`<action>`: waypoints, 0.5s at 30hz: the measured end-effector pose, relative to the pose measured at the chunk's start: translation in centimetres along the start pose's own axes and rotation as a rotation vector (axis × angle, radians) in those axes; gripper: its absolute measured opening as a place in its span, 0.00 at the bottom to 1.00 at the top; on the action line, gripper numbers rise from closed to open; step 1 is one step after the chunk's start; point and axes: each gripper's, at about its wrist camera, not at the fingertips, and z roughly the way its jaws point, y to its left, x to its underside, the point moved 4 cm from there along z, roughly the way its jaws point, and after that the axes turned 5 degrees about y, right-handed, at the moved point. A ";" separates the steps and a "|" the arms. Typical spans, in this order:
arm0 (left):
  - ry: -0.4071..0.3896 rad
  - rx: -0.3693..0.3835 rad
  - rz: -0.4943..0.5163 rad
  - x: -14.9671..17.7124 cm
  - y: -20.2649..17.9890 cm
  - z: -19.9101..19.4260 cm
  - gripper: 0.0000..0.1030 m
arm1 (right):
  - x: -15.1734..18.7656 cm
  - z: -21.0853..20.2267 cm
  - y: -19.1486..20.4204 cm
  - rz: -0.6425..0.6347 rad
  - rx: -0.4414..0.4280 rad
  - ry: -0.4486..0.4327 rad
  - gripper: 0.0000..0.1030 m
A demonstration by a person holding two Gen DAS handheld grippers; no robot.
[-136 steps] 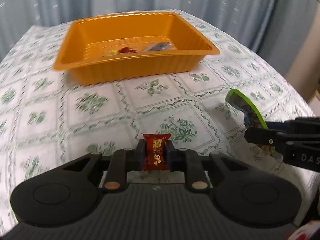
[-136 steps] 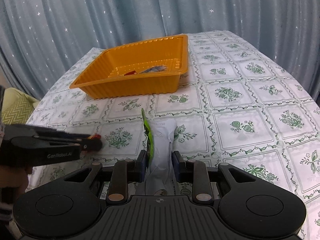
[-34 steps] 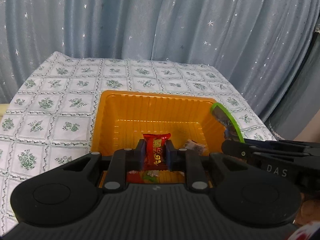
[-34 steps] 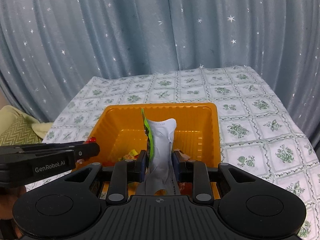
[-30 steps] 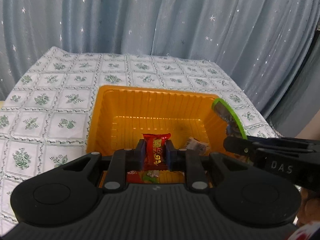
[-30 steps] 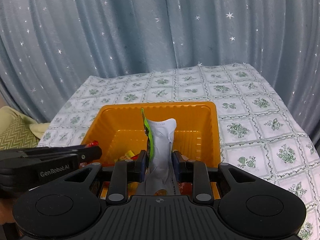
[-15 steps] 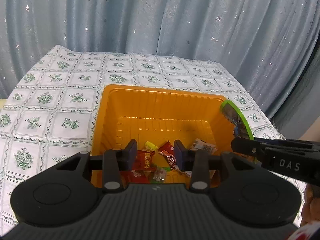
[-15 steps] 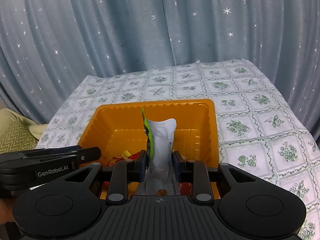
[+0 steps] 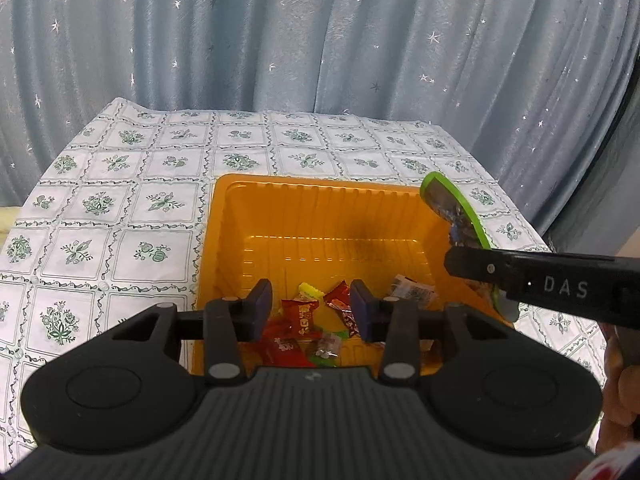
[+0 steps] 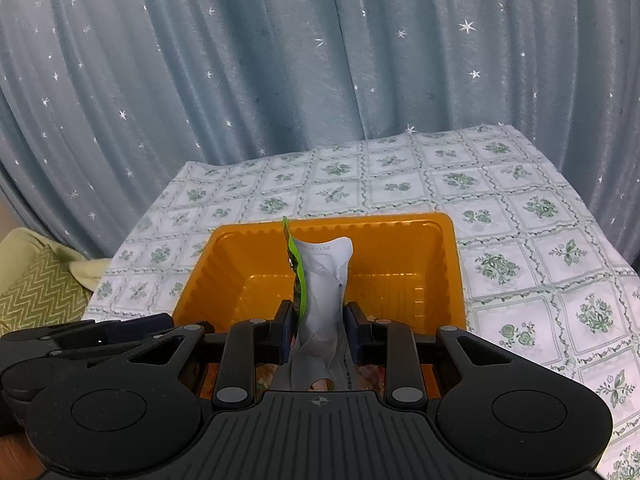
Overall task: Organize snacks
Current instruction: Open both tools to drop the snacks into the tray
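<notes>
An orange tray sits on the flowered tablecloth with several wrapped candies in its near end. My left gripper hangs over that end; its jaws are opening and nothing is between them. A red candy packet lies among the candies just below. My right gripper is shut on a crumpled green-edged snack packet, held upright above the tray. In the left wrist view the right gripper reaches in from the right with the packet over the tray's right rim. The left gripper shows at lower left.
A blue star-patterned curtain hangs behind the table. The tablecloth spreads on all sides of the tray. A yellow-green cushion lies off the table's left edge. A person's hand holds the right gripper.
The left jaws opened and the red candy packet dropped from them into the tray. The right gripper kept its hold on the green-edged packet.
</notes>
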 end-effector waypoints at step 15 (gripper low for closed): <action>0.003 0.003 -0.003 0.3 0.6 1.0 0.38 | -0.1 2.3 -0.6 0.012 0.010 0.019 0.27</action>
